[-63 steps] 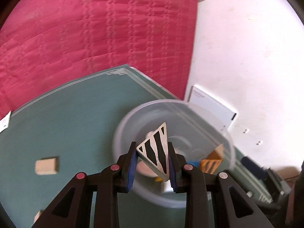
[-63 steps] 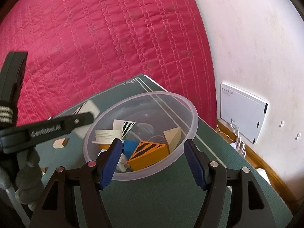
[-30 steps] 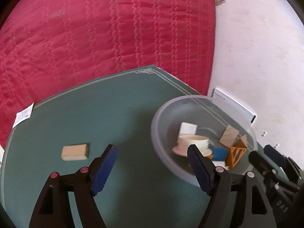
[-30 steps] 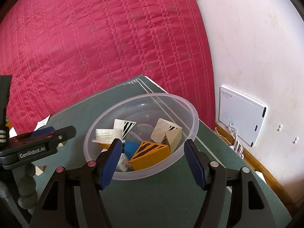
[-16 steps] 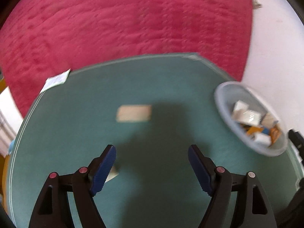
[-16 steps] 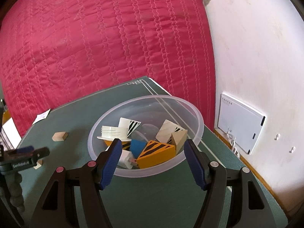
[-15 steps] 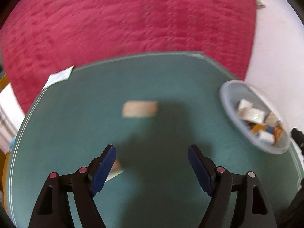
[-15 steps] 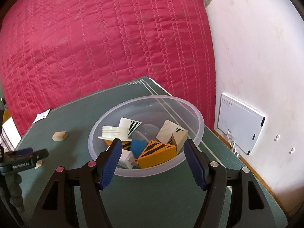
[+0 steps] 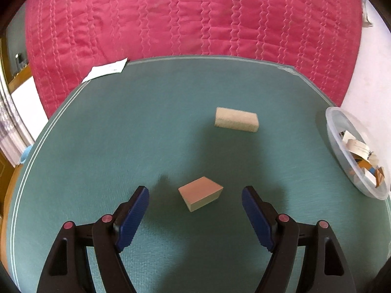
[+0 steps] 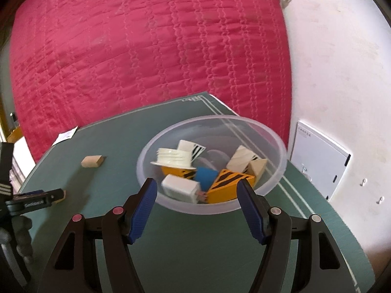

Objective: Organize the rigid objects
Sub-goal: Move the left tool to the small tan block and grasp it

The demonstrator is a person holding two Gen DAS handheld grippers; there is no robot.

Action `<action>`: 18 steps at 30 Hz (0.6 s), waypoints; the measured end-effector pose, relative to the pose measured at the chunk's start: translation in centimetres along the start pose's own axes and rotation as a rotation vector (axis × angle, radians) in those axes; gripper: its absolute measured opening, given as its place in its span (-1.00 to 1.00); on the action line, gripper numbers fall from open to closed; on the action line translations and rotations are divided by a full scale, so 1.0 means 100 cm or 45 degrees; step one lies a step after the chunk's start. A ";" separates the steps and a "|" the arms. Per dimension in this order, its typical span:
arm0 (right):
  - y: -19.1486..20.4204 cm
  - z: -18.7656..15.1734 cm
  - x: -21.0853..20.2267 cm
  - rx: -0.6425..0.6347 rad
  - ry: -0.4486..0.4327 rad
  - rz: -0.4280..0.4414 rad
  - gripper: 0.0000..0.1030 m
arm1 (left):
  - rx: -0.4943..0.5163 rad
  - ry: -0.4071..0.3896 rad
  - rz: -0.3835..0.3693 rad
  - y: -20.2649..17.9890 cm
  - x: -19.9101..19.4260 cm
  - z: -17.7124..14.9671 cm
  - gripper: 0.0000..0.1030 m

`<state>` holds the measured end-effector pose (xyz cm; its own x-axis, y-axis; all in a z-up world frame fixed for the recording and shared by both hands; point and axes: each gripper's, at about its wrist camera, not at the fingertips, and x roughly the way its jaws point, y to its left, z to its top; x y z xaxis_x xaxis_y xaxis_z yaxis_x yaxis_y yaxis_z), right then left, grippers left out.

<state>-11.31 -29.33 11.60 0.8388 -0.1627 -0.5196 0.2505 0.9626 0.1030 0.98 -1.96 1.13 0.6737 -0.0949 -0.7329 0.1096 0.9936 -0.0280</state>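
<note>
Two wooden blocks lay loose on the green mat (image 9: 102,131), which served as the work surface; everything here is placed relative to the clear plastic bowl (image 10: 268,190) at the mat's right-hand edge. Behind the mat hung a quilted crimson cover (image 9: 195,14), the largest thing in view, and a white wall panel (image 10: 317,161) stood beyond the bowl, its small print too blurred to read.

The bowl held the pieces already sorted: an orange block with black stripes (image 10: 229,183), a white ridged cap (image 10: 173,158), a blue piece (image 10: 206,175), a white box (image 10: 180,186) and pale wedges. I judged it was the collecting point, set at the edge to leave the mat open for reaching.

The right gripper (image 10: 196,201) hovered just in front of the bowl's near rim, jaws apart and gripping nothing, probably waiting there or steadying the view.

The left gripper (image 9: 195,207) was well away from the bowl, pointed down at the mat with its jaws wide and empty. The nearer wooden block (image 9: 200,193) lay between the blue pads, untouched on either side, so a pickup looked imminent. The longer block (image 9: 236,122) lay farther off, between that one and the bowl.

A white paper slip (image 9: 105,70) rested on the far mat edge, print illegible. Lettering on the left gripper's arm was too small to read.
</note>
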 end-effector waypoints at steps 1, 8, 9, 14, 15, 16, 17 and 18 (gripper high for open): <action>0.003 -0.001 0.000 -0.006 0.006 0.011 0.33 | -0.007 0.009 0.001 0.001 0.002 -0.001 0.58; 0.012 -0.005 0.001 -0.031 0.023 0.041 0.33 | -0.046 0.045 0.008 0.009 0.012 -0.002 0.55; 0.012 -0.004 0.001 -0.032 0.025 0.043 0.33 | -0.050 0.046 0.008 0.010 0.013 -0.002 0.52; 0.014 -0.005 0.003 -0.040 0.036 0.056 0.33 | -0.050 0.046 0.010 0.008 0.015 -0.001 0.35; 0.016 -0.005 0.003 -0.045 0.039 0.059 0.33 | -0.040 0.043 0.007 0.006 0.015 -0.001 0.26; 0.016 -0.005 0.003 -0.048 0.041 0.062 0.33 | -0.031 0.039 0.005 0.005 0.015 -0.002 0.17; 0.017 -0.005 0.003 -0.052 0.043 0.066 0.33 | -0.026 0.036 0.003 0.004 0.015 -0.003 0.11; 0.018 -0.005 0.003 -0.057 0.045 0.070 0.33 | -0.016 0.030 -0.004 0.003 0.014 -0.003 -0.01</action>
<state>-10.82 -27.54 11.18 0.8330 -0.1025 -0.5437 0.1820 0.9787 0.0944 1.75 -1.81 -0.14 0.6557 -0.0965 -0.7489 0.1022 0.9940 -0.0385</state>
